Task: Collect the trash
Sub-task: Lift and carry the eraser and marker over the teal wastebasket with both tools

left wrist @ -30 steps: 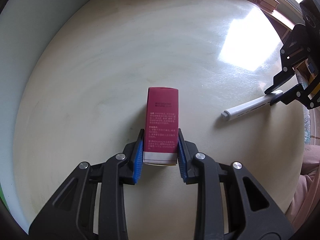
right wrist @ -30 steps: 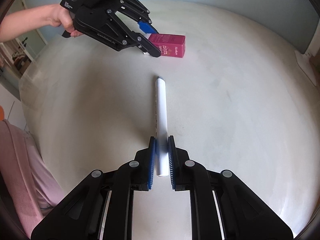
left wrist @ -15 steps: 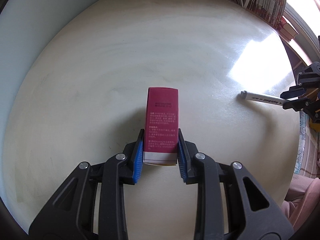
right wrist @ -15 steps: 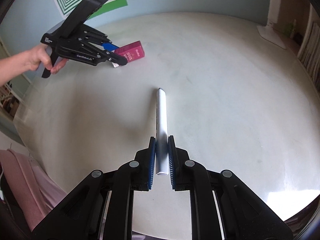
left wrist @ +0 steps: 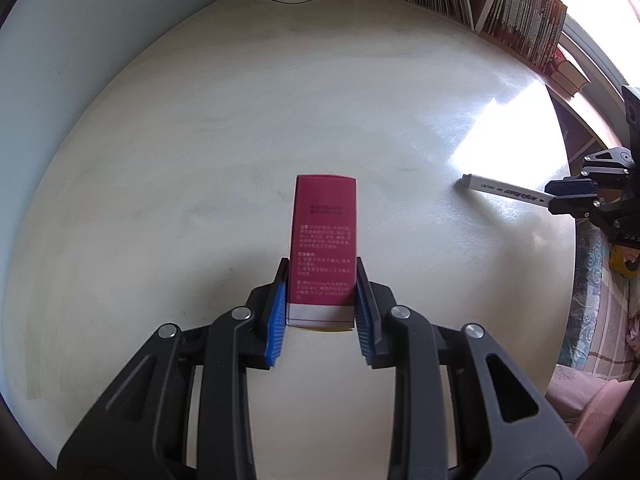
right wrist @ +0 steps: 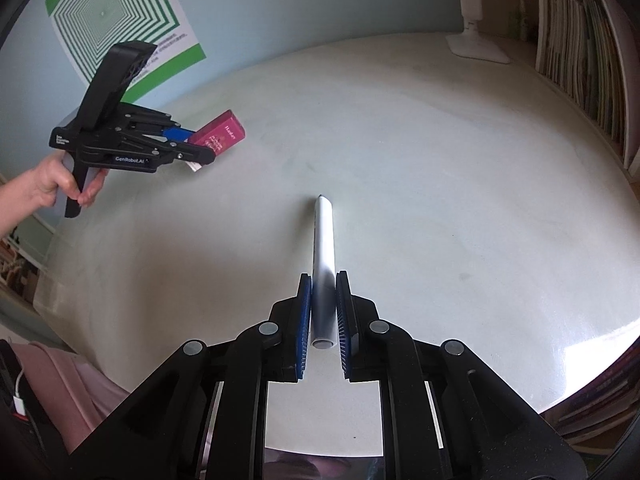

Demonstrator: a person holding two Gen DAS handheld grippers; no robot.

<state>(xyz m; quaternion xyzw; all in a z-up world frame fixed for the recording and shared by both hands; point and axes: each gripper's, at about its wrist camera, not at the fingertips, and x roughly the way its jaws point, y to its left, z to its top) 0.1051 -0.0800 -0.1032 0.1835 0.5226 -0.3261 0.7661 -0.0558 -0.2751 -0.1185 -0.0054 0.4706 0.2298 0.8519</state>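
The right claw (left wrist: 560, 200) hides the marker's (left wrist: 504, 190) tip; box (left wrist: 324, 240) print is illegible.

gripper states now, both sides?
Left hand-held gripper: shut on the red box.
Right hand-held gripper: shut on the white marker.

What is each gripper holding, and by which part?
Left gripper holds the red box by its near end; right gripper holds the white marker by its near end.

Both grippers are black plastic with silver screws, blue ribbed fingers (left wrist: 276, 320) (white "GenRobot.AI" lettering on one side).
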